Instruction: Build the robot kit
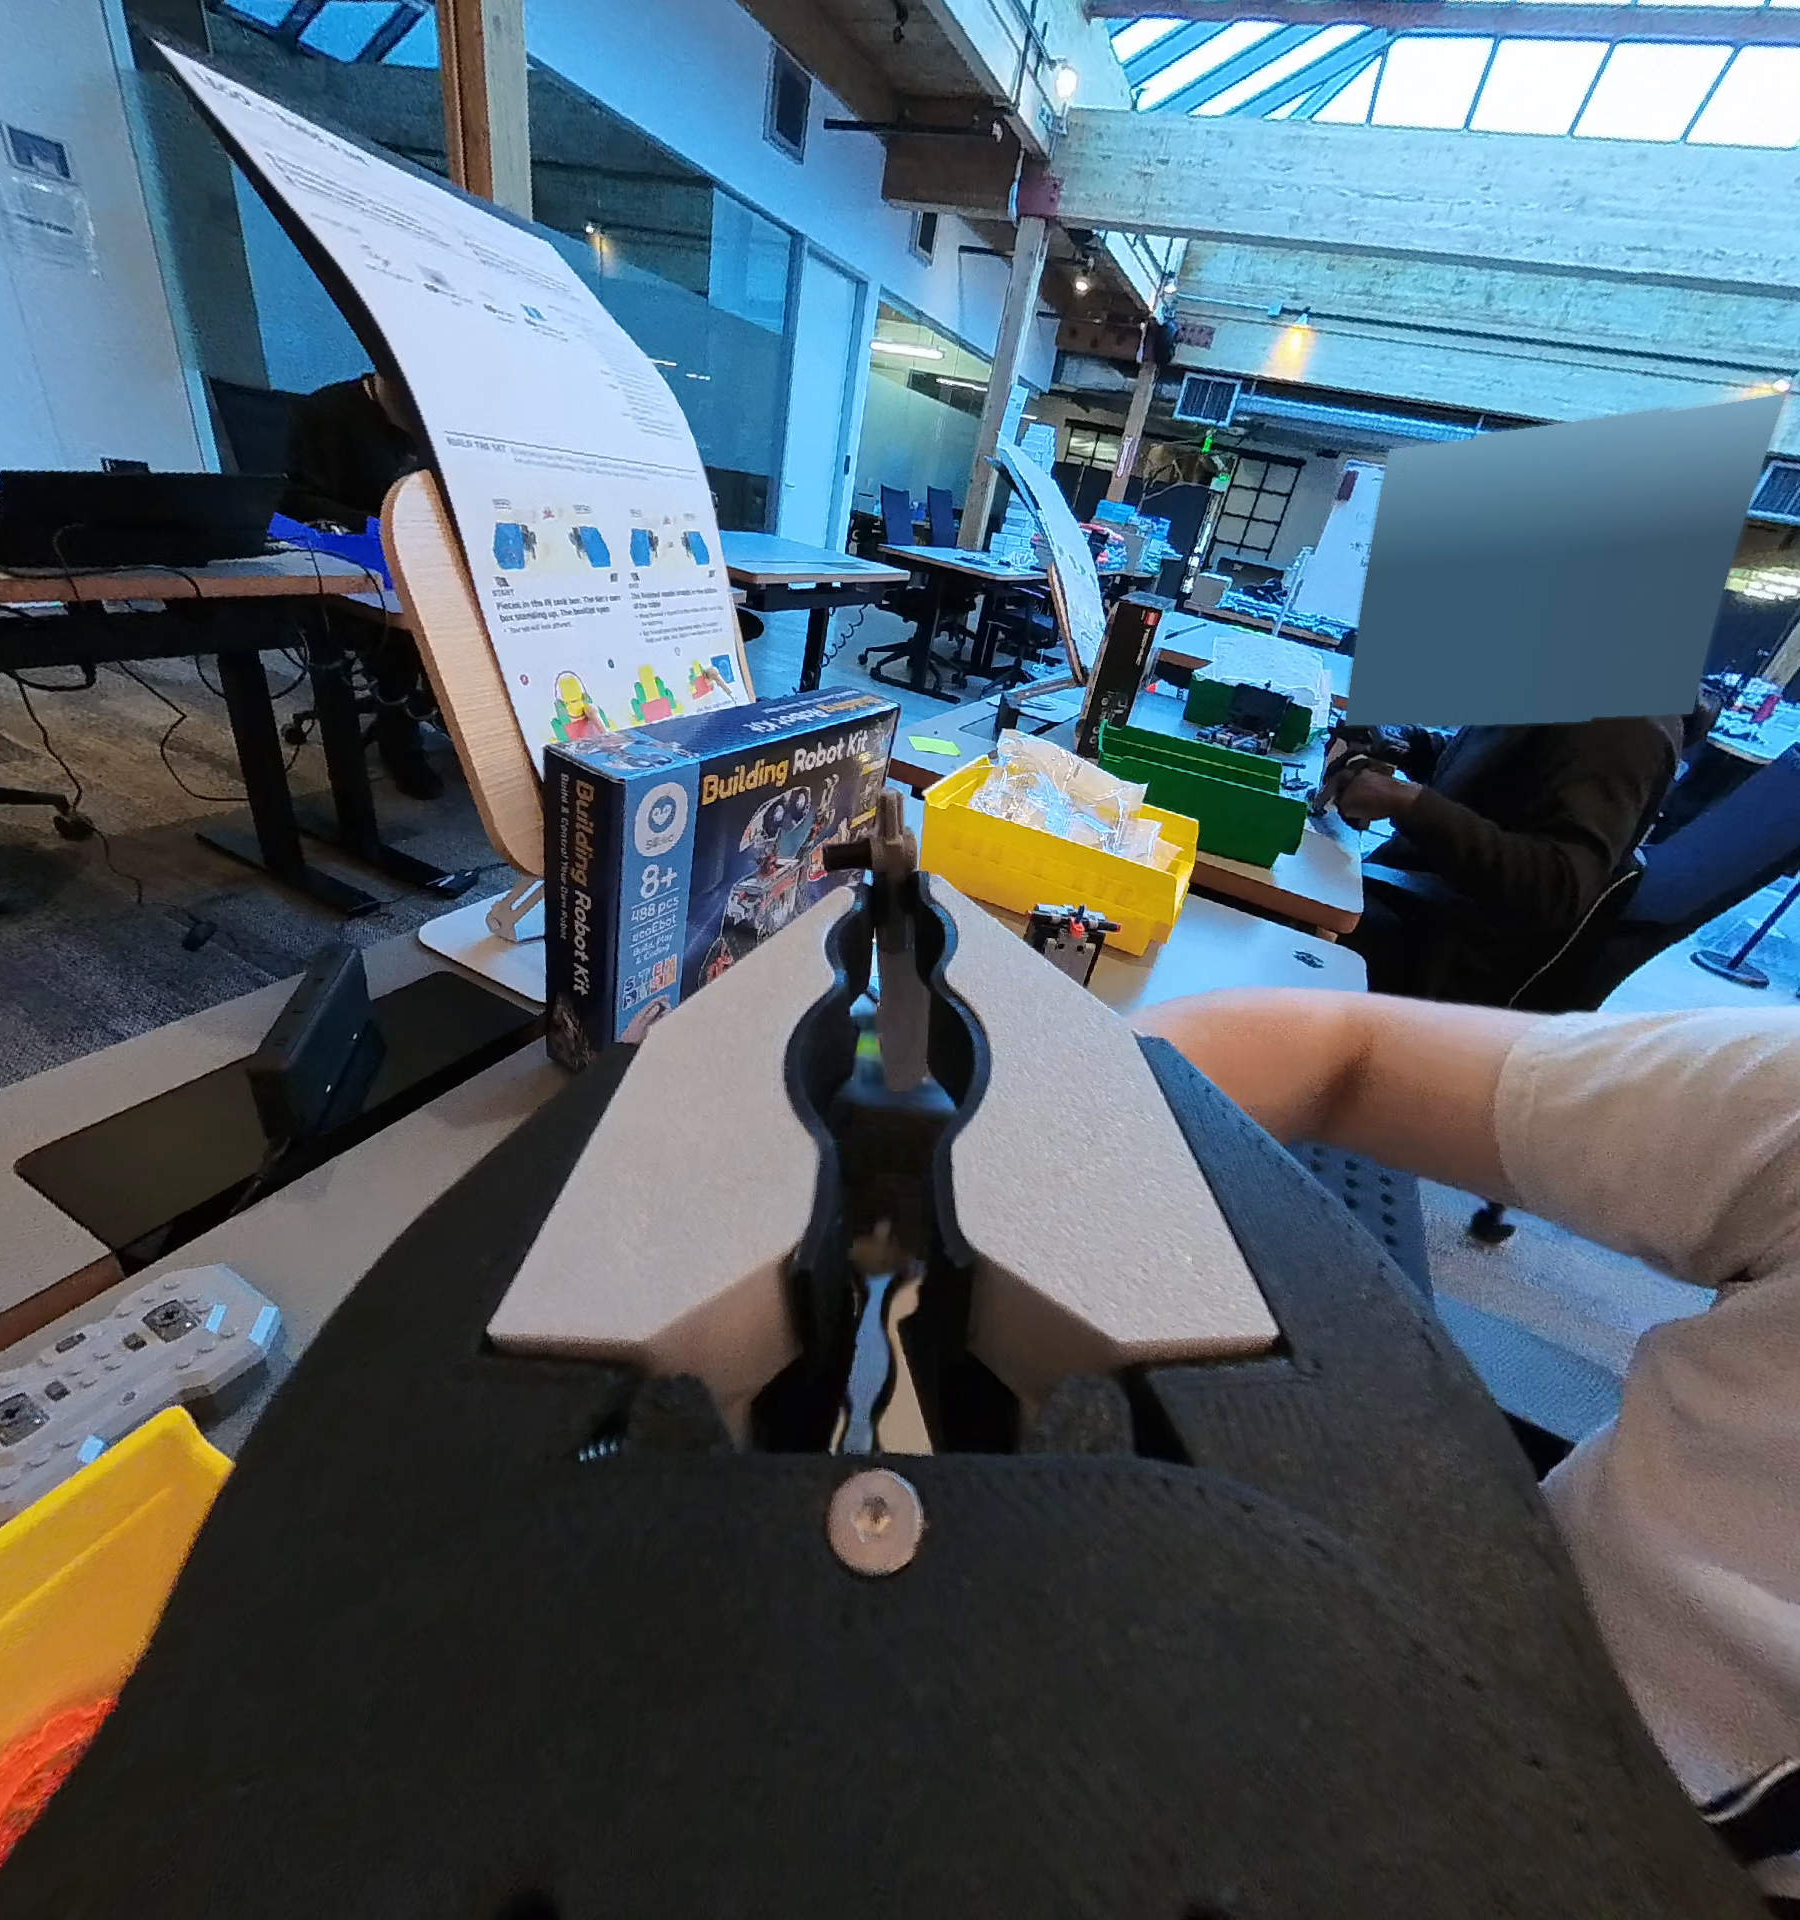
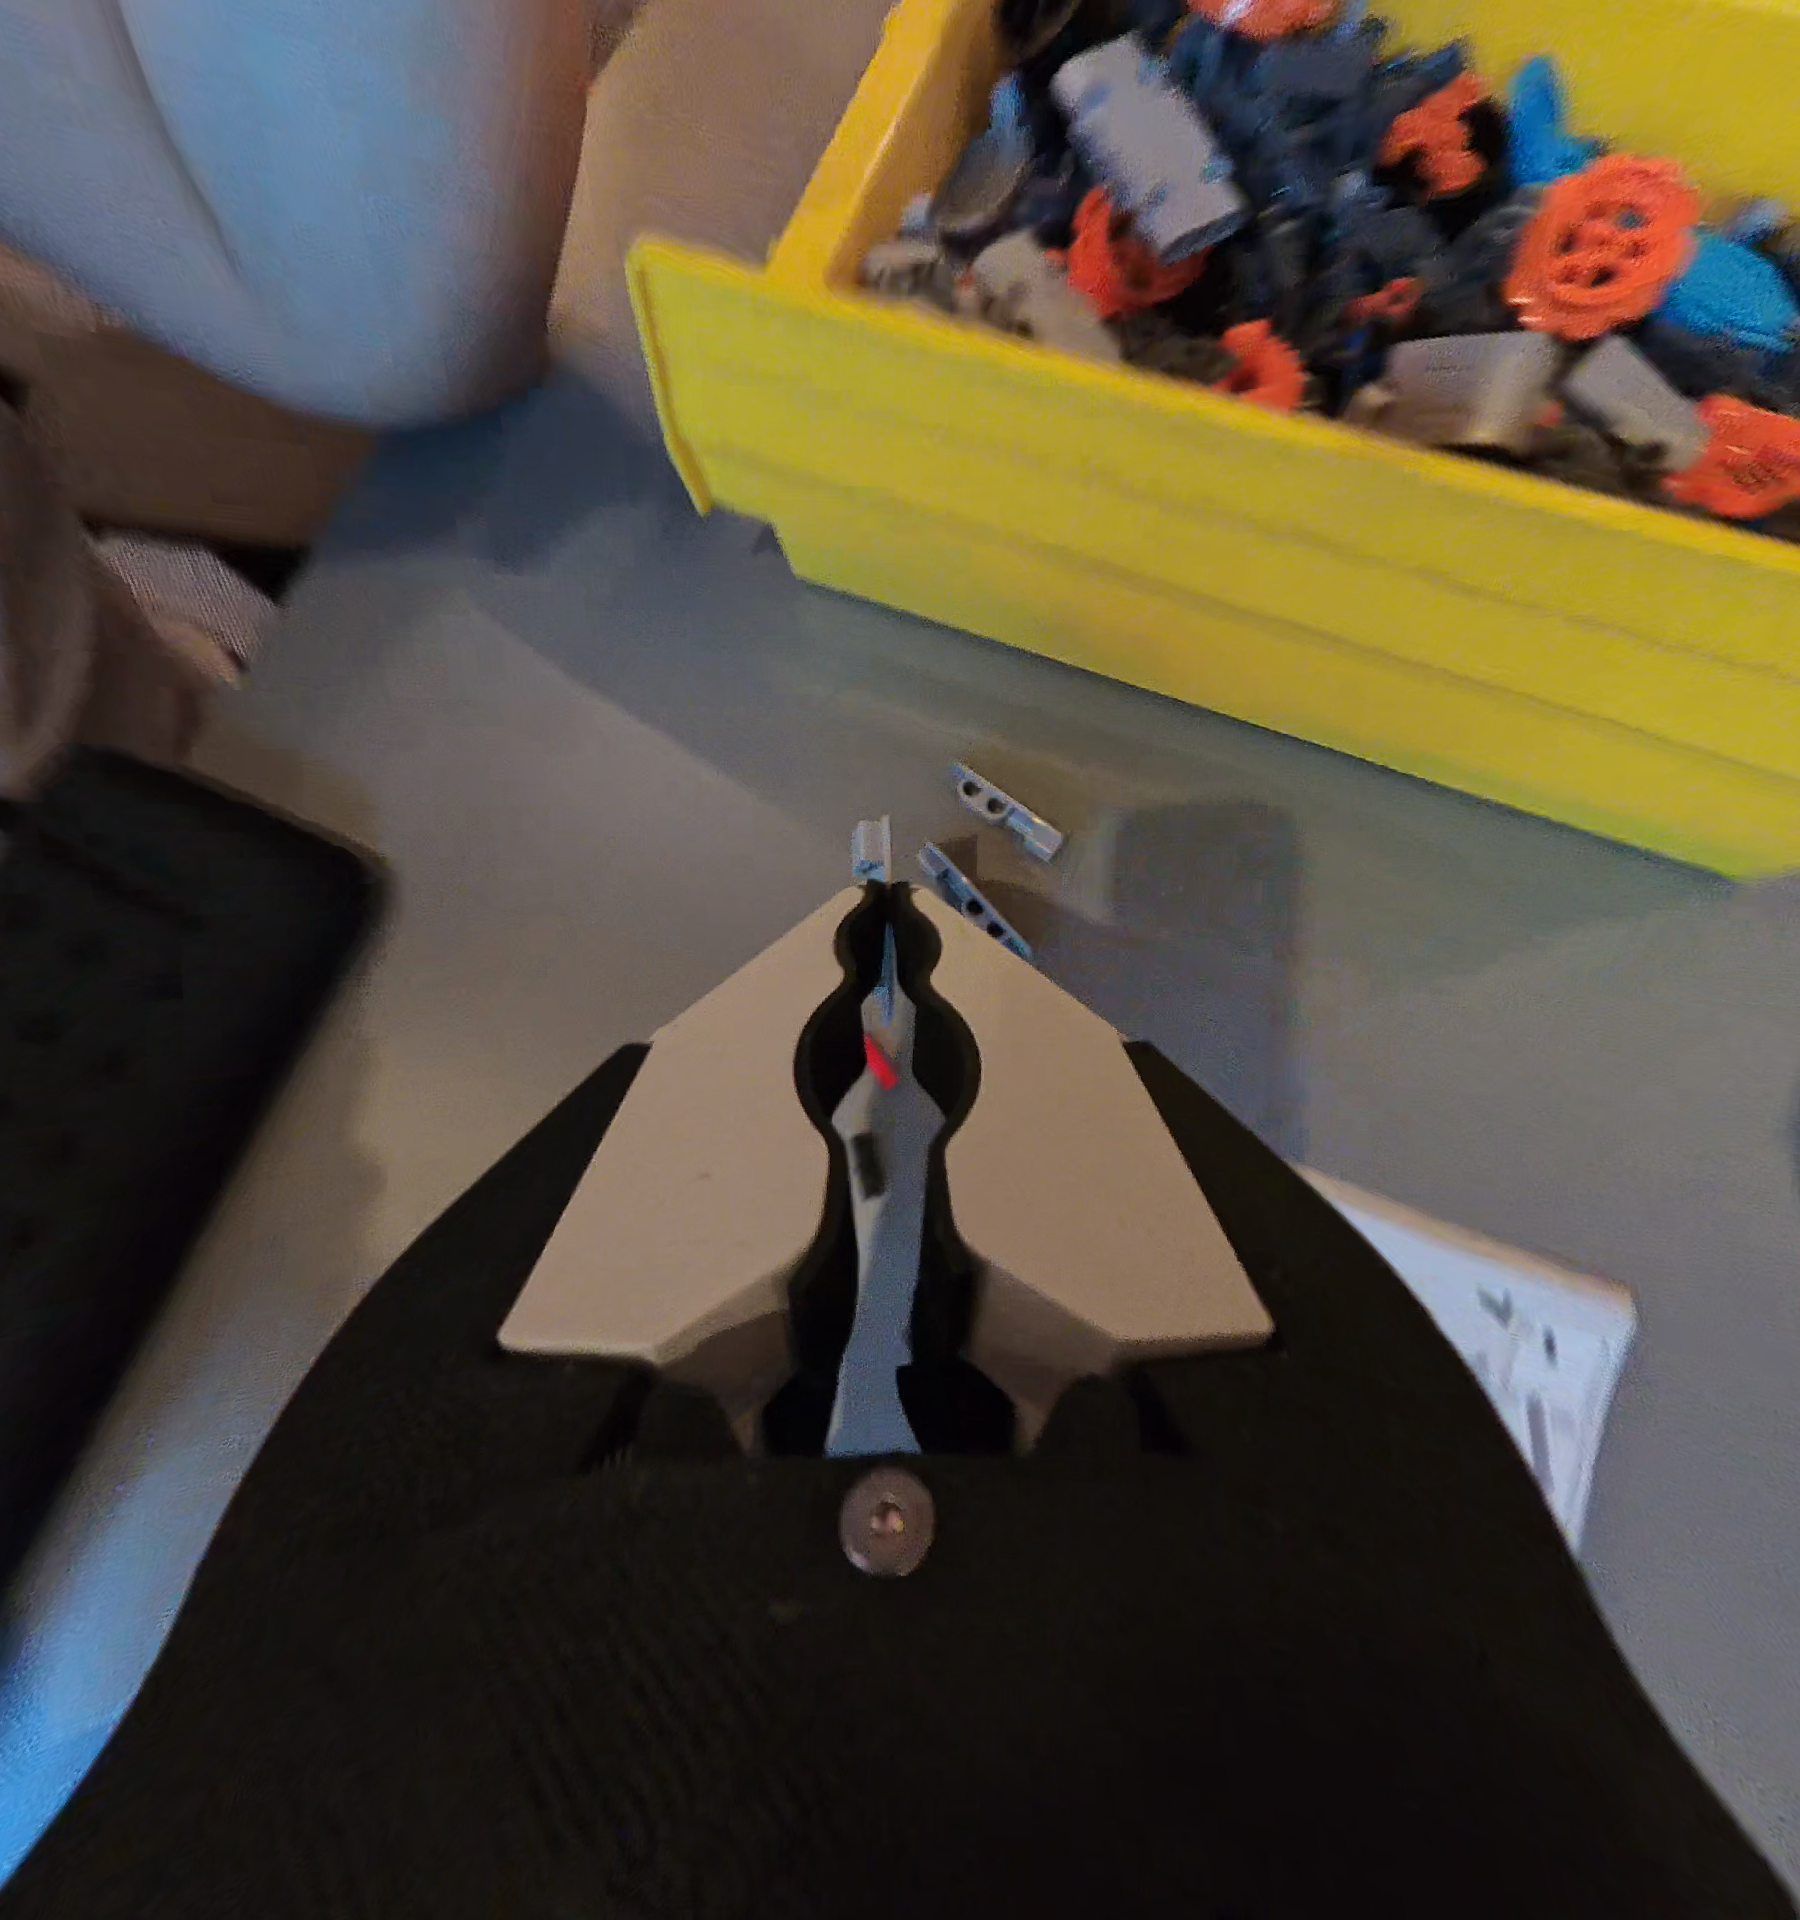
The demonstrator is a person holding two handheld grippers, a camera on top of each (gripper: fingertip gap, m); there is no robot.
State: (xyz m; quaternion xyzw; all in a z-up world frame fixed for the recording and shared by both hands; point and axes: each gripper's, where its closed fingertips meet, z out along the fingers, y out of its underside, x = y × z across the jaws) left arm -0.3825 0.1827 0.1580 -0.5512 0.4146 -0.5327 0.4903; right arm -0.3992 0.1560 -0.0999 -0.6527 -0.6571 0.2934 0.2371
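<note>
**Both grippers clamped on small building pieces; the right one is low over the table beside the parts bin.**

The left gripper (image 1: 891, 883) is closed on a grey-brown beam (image 1: 901, 977). The beam's long axis runs along the fingers and it points forward and upward. Its tip stands clear of the jaws and carries a short dark pin (image 1: 846, 854) projecting to the left. Behind it stand a blue kit box (image 1: 719, 862) and a curved instruction board (image 1: 522, 416). The right gripper (image 2: 885, 888) is closed on a thin light-grey piece (image 2: 872, 850). That piece lies lengthwise between the fingers, with its end protruding past the tips towards the table (image 2: 563, 831). Blur hides its exact form. Two similar grey pieces (image 2: 1005, 810) lie just beside the tips. The yellow parts bin (image 2: 1083, 540) is near, holding mixed grey, blue and orange parts.
</note>
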